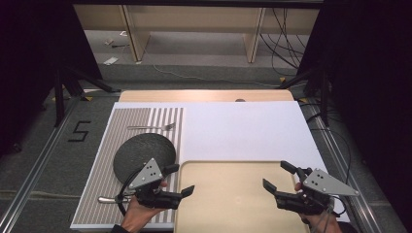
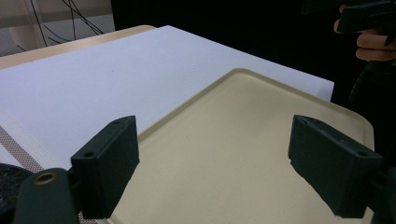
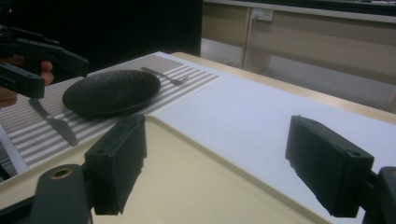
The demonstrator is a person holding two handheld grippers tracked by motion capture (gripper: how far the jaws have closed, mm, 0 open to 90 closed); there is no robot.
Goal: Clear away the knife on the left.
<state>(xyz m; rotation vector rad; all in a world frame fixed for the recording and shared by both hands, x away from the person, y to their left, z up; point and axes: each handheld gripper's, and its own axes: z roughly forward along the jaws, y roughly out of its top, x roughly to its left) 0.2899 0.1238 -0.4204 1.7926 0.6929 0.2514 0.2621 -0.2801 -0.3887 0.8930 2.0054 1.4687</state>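
From the high view, your left gripper (image 1: 182,179) hangs over the left rim of the beige tray (image 1: 228,194) at the near edge of the bench (image 1: 243,128), fingers spread and holding nothing. Your right gripper (image 1: 276,175) sits over the tray's right side, also spread and empty. The black plate (image 1: 141,153) lies on the striped placemat (image 1: 102,160) at the near left corner, just beside the tray, with a fork (image 1: 151,127) beyond it and a knife (image 1: 108,199) on its near side.

In the left gripper view, the fingers (image 2: 109,163) stand wide over the bare tray (image 2: 224,154); your other hand (image 2: 373,44) shows beyond its far rim.

In the right gripper view, the fingers (image 3: 116,163) are equally wide apart, with plate (image 3: 112,92), fork (image 3: 163,74) and knife (image 3: 53,122) beyond the tray's rim (image 3: 187,130).

If you go for the plate, its low rim will probably offer little to pinch; a shallow bite could let it slip and knock the knife or fork. Your left cable trails near the knife and might drag it.
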